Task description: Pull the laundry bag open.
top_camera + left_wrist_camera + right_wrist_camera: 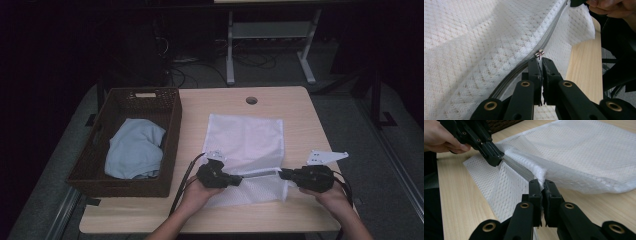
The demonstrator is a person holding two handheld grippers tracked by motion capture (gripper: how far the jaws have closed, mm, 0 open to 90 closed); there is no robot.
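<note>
So the white mesh bag (245, 145) lies mid-table, right of the basket (172, 115). Left gripper (539, 59) is clamped on the zipper pull (539, 53), right gripper (543, 182) pinches the bag's near edge.

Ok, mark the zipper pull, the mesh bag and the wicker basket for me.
zipper pull (539, 53), left gripper view, on its metal tab.
mesh bag (246, 135), high view, on its flat upper panel.
wicker basket (171, 134), high view, on its right wall.
</note>
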